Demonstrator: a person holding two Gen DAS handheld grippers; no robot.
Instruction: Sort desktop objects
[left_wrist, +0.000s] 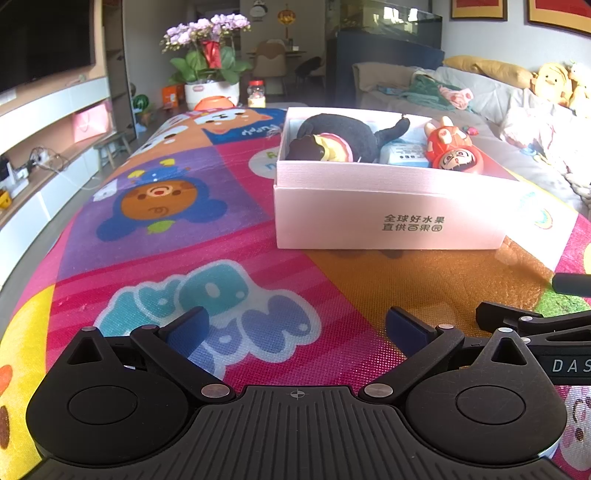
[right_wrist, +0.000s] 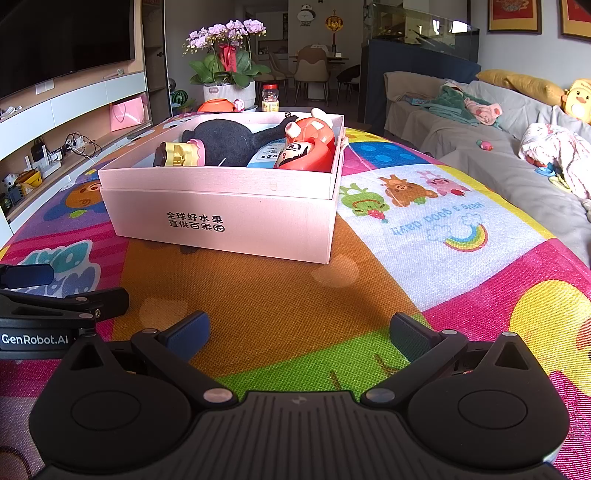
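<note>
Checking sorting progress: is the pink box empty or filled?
Filled: the pink box holds a black plush, a red figurine and a blue packet.

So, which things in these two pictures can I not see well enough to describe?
- Blue-white pack, both views: mostly covered by the black plush toy and red figurine; label too small.
- Floor of the pink box, both views: hidden by its front wall.
- Right hand-held gripper, left wrist view: cut off by the right edge.
- Left hand-held gripper, right wrist view: cut off by the left edge.
</note>
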